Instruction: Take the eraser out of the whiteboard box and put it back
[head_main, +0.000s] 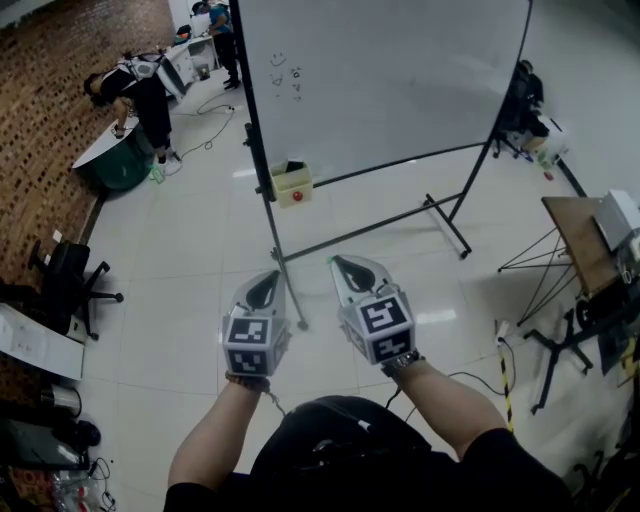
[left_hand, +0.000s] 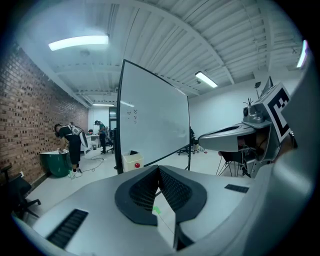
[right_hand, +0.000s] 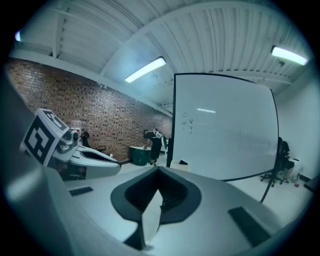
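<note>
A cream whiteboard box with a red dot hangs at the lower left corner of the whiteboard. A dark eraser pokes out of its top. The box also shows far ahead in the left gripper view, and small in the right gripper view. My left gripper and right gripper are held side by side above the floor, well short of the board. Both point toward it. The left gripper is shut with nothing in it. The right gripper is also shut and holds nothing.
The board's black stand legs spread over the white floor between me and the board. People stand by a green round table at the back left. An office chair is at the left, a wooden table and cables at the right.
</note>
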